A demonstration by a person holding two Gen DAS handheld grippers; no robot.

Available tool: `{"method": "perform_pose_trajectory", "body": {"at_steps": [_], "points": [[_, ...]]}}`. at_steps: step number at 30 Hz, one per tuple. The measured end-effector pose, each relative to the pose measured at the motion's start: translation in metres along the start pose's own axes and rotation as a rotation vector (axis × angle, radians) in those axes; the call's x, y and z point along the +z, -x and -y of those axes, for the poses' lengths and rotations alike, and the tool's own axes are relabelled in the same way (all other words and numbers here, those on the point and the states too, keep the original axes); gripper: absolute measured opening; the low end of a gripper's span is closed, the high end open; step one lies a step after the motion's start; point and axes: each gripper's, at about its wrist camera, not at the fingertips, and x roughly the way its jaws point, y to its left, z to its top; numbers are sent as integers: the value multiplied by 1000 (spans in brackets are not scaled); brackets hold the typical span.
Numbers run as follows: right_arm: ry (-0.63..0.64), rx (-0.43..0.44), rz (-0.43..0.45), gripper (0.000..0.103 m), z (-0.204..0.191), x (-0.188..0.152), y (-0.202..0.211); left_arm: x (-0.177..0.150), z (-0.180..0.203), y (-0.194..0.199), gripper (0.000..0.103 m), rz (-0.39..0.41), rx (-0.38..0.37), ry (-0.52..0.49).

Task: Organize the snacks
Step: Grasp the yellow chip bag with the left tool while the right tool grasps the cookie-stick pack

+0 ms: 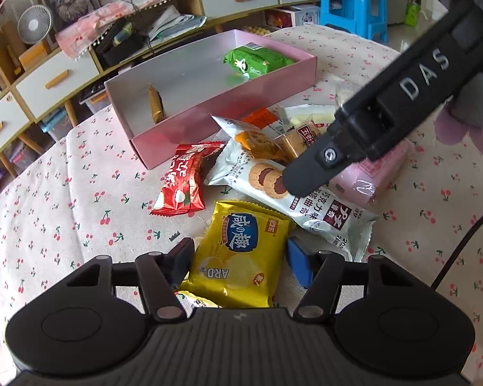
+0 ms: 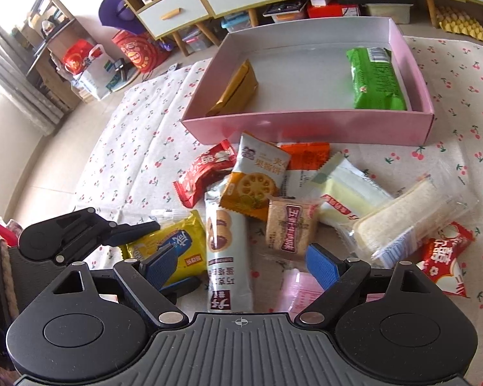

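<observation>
A pink box [image 1: 228,119] [image 2: 306,128] holds a green packet [image 1: 257,61] [image 2: 375,78] and a gold packet [image 1: 154,103] [image 2: 236,91]. Several snacks lie in a pile in front of it. My left gripper [image 1: 241,257] is open, with one finger on either side of a yellow chip packet [image 1: 241,254] [image 2: 177,247]. My right gripper [image 2: 241,263] is open above a long white cookie packet [image 2: 225,244] [image 1: 293,193]. One right finger [image 1: 309,173] shows over that packet in the left wrist view.
A red packet [image 1: 183,183] [image 2: 206,170], an orange-and-white biscuit packet [image 2: 257,180], a brown cake packet [image 2: 289,225], a clear-wrapped sandwich [image 2: 409,215] and a pink packet [image 2: 302,289] lie on the cherry-print cloth [image 1: 80,193]. Cabinets and a blue stool [image 1: 354,3] stand behind.
</observation>
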Motion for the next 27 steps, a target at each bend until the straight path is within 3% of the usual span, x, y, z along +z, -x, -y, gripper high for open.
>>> {"method": "perform_pose_trajectory", "body": {"at_steps": [5,14,18,27], "points": [[-13,-10,-5,87,-2,0,-5,4,-7,3,55,-11,-9,59],[-90,20,-34,54,2,5,-14,8,-34,12,55,-15,-4,273],[-111,25,-57,47,0,6,-23,7,-43,14,54,-27,3,353],[-89,-17,-62,34,-8,4,-37,3,-56,15,54,-42,1,435]]}}
